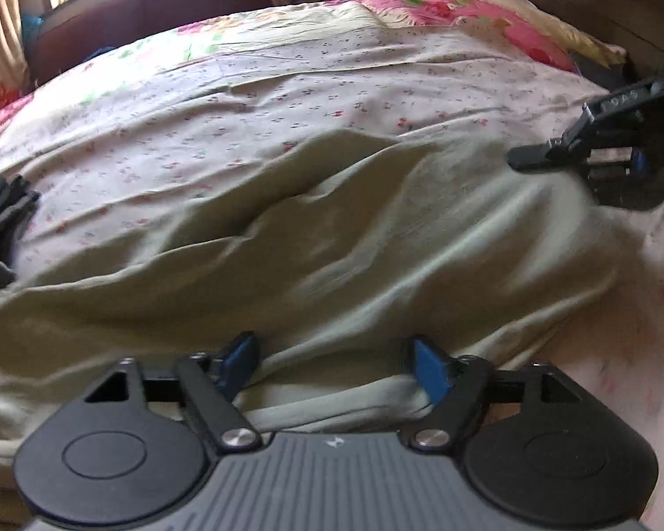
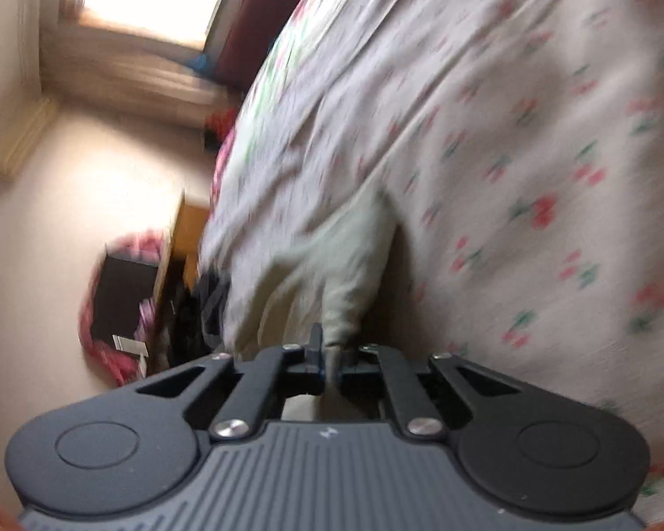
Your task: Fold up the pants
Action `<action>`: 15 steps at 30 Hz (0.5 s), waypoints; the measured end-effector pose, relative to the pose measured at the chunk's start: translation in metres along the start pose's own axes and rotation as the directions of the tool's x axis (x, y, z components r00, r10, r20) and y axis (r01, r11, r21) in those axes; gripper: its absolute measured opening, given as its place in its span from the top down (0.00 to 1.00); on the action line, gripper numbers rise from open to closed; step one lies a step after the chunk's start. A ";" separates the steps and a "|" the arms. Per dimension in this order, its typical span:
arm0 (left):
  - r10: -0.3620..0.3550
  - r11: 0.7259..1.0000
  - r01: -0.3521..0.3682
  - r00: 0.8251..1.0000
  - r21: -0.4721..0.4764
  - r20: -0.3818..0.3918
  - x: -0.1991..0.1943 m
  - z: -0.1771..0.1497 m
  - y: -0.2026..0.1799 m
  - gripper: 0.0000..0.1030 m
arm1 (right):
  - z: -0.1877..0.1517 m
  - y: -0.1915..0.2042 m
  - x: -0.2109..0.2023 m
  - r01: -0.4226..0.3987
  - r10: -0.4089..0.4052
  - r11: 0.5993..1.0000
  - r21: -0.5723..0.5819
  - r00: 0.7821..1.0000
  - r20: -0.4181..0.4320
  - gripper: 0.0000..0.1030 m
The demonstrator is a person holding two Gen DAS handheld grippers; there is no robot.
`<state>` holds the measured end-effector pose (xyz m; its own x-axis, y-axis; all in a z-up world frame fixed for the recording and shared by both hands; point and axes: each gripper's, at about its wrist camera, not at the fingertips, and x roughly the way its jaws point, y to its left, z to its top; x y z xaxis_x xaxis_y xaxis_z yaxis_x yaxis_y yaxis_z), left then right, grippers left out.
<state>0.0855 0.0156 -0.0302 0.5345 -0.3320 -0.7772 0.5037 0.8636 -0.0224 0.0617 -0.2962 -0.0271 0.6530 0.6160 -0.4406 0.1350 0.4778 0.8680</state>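
Note:
Pale khaki pants (image 1: pixel 287 230) lie spread and wrinkled across a floral bed sheet (image 1: pixel 287 75). My left gripper (image 1: pixel 336 367) is open, its blue-padded fingers (image 1: pixel 429 371) standing wide apart over the pants' near edge with cloth between them. My right gripper (image 1: pixel 526 159) shows at the right edge of the left wrist view, at the pants' right end. In the right wrist view, blurred and tilted, my right gripper (image 2: pixel 330 354) is shut on a pinched fold of the pants (image 2: pixel 345 265), which stretches away from the fingers.
A pink floral pillow (image 1: pixel 442 13) lies at the far right of the bed. A maroon headboard (image 1: pixel 155 4) and a bright window stand behind. Dark clothes (image 1: pixel 0 221) lie at the bed's left edge. A wooden shelf (image 2: pixel 186 239) stands beside the bed.

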 end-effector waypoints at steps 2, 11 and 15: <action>-0.059 0.997 0.059 0.998 0.044 0.010 0.004 0.008 -0.026 0.13 | 0.007 -0.010 -0.011 0.051 -0.051 0.999 0.016 0.998 0.036 0.97; -0.094 0.991 0.090 0.995 0.097 0.030 0.000 0.018 -0.044 0.14 | 0.008 0.001 -0.040 0.119 -0.127 0.979 -0.164 0.991 -0.043 0.67; -0.061 0.996 0.060 0.998 0.070 0.017 -0.002 0.012 -0.031 0.14 | 0.001 0.008 -0.017 0.093 -0.119 0.970 -0.223 0.987 -0.105 0.63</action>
<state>0.0770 -0.0149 -0.0204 0.5142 -0.3910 -0.7633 0.5813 0.8133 -0.0249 0.0524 -0.3037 -0.0121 0.5508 0.6170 -0.5622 0.0253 0.6608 0.7501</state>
